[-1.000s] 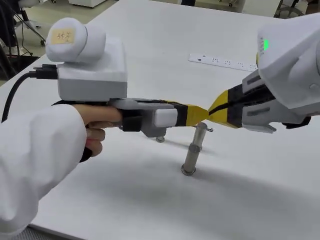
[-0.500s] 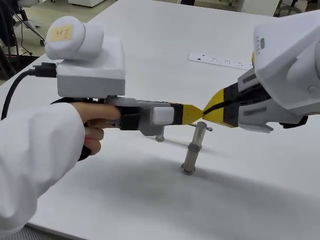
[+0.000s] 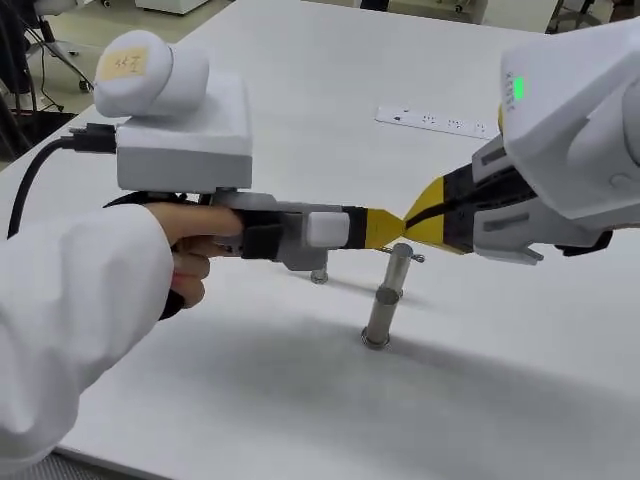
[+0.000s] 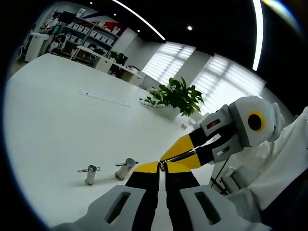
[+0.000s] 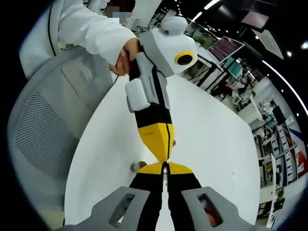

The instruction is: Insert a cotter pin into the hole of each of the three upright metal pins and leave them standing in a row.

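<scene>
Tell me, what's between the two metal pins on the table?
Just bare table, seen in the left gripper view between one metal pin and the other pin.

The table [image 3: 300, 100], across the frame, was white, smooth and matt; the metal pin [image 3: 385, 300], lower centre, was bare silvery metal with a dull sheen; the cotter pin [image 3: 416, 259] at its top was thin bright wire; the left gripper [image 3: 396, 230], at left, had a matt white-and-grey plastic housing and a yellowish paper label [image 3: 128, 67]; the right gripper [image 3: 410, 222], upper right, was smooth, faintly glossy white plastic; the sleeve [image 3: 70, 320], lower left, was white cloth.
</scene>
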`<state>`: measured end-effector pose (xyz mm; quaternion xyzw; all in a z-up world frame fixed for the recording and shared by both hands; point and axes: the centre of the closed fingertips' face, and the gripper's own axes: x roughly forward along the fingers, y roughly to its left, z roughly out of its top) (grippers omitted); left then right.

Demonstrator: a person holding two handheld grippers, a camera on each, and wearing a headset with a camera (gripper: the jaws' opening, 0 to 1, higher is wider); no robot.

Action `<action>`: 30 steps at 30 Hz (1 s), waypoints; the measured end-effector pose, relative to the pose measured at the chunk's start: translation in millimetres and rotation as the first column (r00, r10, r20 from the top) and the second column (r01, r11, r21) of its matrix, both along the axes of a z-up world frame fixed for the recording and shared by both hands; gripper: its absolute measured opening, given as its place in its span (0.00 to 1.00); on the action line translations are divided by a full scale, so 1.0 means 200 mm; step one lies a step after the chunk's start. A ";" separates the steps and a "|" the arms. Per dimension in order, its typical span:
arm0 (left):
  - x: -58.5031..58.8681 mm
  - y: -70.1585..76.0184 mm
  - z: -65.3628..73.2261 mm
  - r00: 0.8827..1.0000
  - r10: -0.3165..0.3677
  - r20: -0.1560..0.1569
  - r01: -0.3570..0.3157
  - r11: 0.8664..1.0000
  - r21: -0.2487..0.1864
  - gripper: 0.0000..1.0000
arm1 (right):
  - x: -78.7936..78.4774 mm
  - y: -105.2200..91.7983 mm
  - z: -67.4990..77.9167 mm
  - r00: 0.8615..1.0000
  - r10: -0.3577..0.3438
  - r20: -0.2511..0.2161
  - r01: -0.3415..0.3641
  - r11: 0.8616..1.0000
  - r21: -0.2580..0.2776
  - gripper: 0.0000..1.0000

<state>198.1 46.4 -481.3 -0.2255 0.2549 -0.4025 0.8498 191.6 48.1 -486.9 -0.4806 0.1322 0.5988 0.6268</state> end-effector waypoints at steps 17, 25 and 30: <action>-0.02 0.00 0.01 1.000 -0.002 -0.031 0.002 1.000 0.003 0.00 | -0.02 0.01 0.01 1.000 0.024 0.000 -0.024 1.000 0.010 0.00; -0.03 0.02 0.01 1.000 -0.009 0.005 0.009 0.999 0.047 0.00 | 0.00 -0.01 0.00 1.000 -0.001 0.004 0.001 1.000 0.024 0.04; -0.05 0.03 0.00 0.999 -0.025 0.029 0.022 0.997 0.076 0.00 | 0.01 -0.05 0.00 0.998 -0.041 -0.054 0.044 0.998 0.044 0.07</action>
